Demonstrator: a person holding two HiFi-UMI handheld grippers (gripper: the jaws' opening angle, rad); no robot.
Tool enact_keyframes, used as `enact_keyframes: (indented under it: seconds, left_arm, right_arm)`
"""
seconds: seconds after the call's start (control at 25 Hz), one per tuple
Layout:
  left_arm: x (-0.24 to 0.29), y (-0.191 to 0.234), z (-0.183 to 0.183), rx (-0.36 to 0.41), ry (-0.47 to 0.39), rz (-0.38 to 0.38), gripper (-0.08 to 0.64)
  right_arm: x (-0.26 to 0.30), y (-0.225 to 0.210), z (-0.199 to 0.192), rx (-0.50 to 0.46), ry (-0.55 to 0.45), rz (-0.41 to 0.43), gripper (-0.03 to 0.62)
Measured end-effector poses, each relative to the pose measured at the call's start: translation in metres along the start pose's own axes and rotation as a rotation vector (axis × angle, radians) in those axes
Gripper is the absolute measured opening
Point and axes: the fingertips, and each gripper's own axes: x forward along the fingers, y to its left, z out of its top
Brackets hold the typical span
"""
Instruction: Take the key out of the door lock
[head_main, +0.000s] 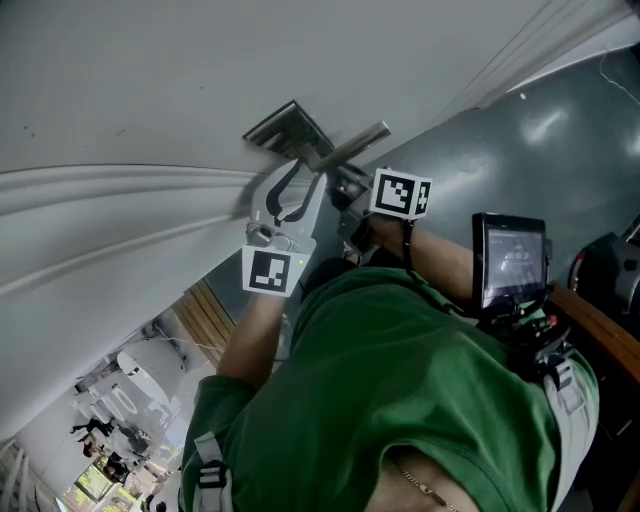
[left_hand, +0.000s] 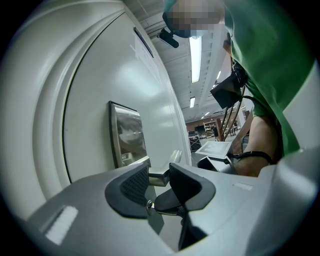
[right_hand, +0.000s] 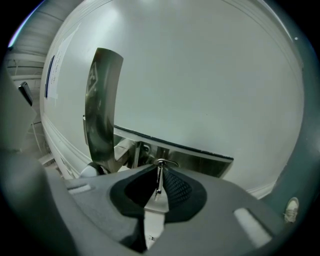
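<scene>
At the near edge of the head view, the person's green shirt (head_main: 400, 380) fills the foreground, and both arms reach past it to the door. The right gripper (right_hand: 159, 186) has its jaws pressed together on a thin metal piece seen edge-on, which I take to be the key (right_hand: 159, 175). The key sits clear of the lock plate (left_hand: 127, 135), so the pull looks done or very nearly done. No view shows the keyhole, so this is a judgement only. What seems left is to carry the key away.

Just beside it, the left gripper (left_hand: 157, 171) has closed its pads on the end of the lever handle (left_hand: 159, 176). The handle crosses right behind the key and is the one thing it could knock in backing off. Beyond them is the white door (head_main: 150, 80). A small screen (head_main: 512, 260) sits well apart by the person's right arm, over the grey floor (head_main: 540, 140).
</scene>
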Motion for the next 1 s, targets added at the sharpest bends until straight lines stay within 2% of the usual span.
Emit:
enact_keyframes:
  seconds: [0.32,0.72,1.0]
  left_arm:
    - [0.006,0.001,-0.001,-0.014,-0.001,-0.004,0.12]
    - [0.012,0.011,-0.005,-0.026,-0.012,-0.009,0.12]
    - [0.019,0.018,-0.006,-0.048,-0.024,-0.009,0.115]
  right_arm:
    - [0.005,-0.008,0.006,0.089,-0.031,-0.018,0.029]
    - [-0.006,-0.011,0.0,0.139,-0.027,-0.024,0.026]
    - [-0.006,-0.013,0.01,0.054,-0.024,-0.038,0.026]
